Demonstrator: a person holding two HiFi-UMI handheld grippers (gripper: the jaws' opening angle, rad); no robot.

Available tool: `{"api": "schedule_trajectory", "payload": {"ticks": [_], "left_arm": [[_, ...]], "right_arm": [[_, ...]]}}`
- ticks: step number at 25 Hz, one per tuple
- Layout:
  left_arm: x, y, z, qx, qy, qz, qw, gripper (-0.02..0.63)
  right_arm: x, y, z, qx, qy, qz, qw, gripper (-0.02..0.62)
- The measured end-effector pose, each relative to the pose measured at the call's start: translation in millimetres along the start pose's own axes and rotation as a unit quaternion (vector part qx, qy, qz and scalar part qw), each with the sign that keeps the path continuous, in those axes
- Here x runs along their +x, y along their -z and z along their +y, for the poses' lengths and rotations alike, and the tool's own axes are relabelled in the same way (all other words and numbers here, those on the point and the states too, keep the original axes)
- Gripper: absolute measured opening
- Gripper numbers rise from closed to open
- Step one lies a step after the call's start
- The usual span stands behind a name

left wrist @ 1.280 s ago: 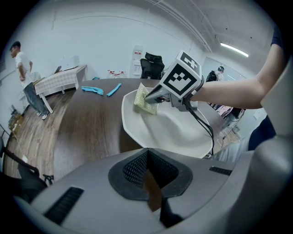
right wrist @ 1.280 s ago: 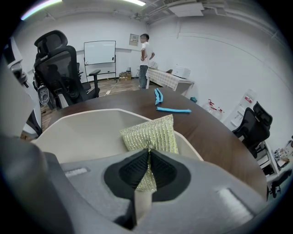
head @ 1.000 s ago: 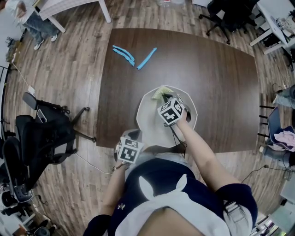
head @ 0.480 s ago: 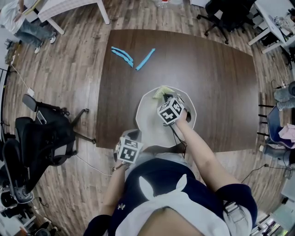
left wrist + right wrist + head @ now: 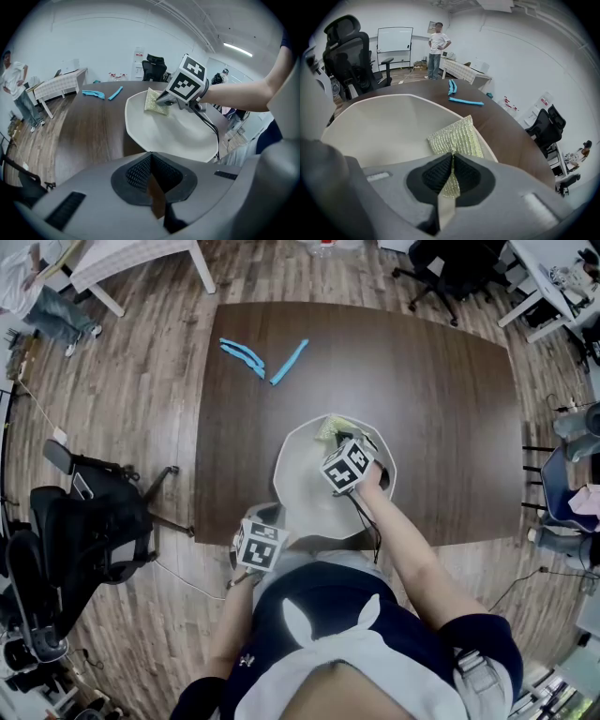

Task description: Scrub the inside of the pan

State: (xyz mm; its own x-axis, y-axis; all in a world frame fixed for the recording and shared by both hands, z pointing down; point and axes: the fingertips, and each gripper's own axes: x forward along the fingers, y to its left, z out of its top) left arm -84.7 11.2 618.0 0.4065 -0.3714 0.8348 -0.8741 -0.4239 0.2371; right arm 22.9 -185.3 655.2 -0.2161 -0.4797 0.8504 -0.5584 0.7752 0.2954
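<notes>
- Pan: white, wide and shallow, with an angular rim. It sits on the dark brown table at the near edge, straight in front of the person.
- Right gripper: jaws clamped on a yellow-green scrub pad, with the pad's near end pinched between the pads and the rest fanning out ahead.
- The pad lies against the pan's inner wall on the far side, just under the rim. The gripper points steeply down into the pan, and its marker cube is over the pan's far right part in the head view.
- Left gripper: jaws drawn together at the pan's near-left rim. The rim's corner runs right into the pinch, which reads as a grip on the pan's edge.
- The pan interior looks plain and pale, and no residue can be made out.
- Far left part of the table: blue tongs-like pieces and a blue strip just beside them, well apart from the pan.
- A black office chair stands on the wood floor to the left of the table.
- A person stands in the background beyond the table.
</notes>
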Motion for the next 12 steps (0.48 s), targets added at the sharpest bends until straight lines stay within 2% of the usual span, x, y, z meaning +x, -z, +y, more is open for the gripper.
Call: {"api": "schedule_trajectory", "payload": {"ticks": [12], "left_arm": [[2, -1, 2, 0.010, 0.000, 0.001, 1.0000, 0.005]], "right_arm": [[1, 20, -6, -0.010, 0.020, 0.034, 0.999, 0.014]]}}
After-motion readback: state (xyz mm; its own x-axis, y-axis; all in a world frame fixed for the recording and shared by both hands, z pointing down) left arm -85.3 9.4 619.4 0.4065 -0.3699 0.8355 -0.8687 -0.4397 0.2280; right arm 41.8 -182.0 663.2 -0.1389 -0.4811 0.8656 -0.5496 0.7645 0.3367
